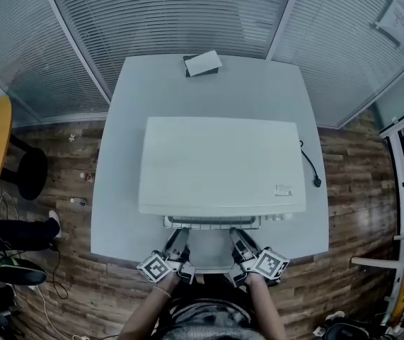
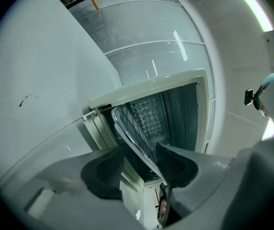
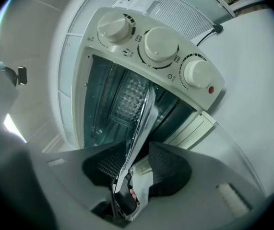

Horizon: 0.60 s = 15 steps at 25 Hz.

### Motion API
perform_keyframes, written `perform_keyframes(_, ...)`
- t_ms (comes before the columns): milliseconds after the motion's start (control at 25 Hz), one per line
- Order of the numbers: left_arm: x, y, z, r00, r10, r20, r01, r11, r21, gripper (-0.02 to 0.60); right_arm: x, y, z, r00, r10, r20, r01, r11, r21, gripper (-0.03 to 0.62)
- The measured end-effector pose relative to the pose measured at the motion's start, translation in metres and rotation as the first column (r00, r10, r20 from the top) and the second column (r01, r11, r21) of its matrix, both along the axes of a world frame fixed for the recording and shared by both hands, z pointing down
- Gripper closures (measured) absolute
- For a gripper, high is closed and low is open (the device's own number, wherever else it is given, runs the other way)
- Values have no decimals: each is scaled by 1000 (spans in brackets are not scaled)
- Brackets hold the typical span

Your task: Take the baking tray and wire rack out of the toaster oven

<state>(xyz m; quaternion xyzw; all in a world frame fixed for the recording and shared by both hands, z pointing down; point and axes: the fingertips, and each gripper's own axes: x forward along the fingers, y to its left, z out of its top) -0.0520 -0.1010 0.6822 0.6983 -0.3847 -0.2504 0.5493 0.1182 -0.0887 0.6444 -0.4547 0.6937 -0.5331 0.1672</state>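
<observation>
White table, wire rack btwn L tool jaws, R tool jaws, both unclenched

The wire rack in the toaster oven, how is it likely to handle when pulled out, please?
The wire rack is thin metal rod, so probably stiff and light. Its shiny rim may slip in a grip. It spans much of the mouth of the toaster oven, so an uneven pull could jam it.
</observation>
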Motion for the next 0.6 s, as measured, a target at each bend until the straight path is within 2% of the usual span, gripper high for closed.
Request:
perform_keyframes(120,11,10,1,998,58,16,-58,998,-1,377,-2,9,2,1000,-15,-7,15,1000,0,505)
perform_keyframes(200,15,13,-3,997,71,13,-71,997,12,391,-1,13,3,1000,-16,-20,16,1000,0,558)
perform_keyframes(240,15,12,-5,998,70,11,-70,997,18,393,-1,12,0,1000,-17,-18,17,1000,7,565)
perform_keyframes(360,15,8,-9,998,60,-5,-60,998,36,407,1,13,5,999,-28,-37,28,1000,-11,558)
perform_keyframes(600,16,8,-17,998,67,-13,-67,997,49,414,-5,13,14,996,-74,-57,71,996,-51,501)
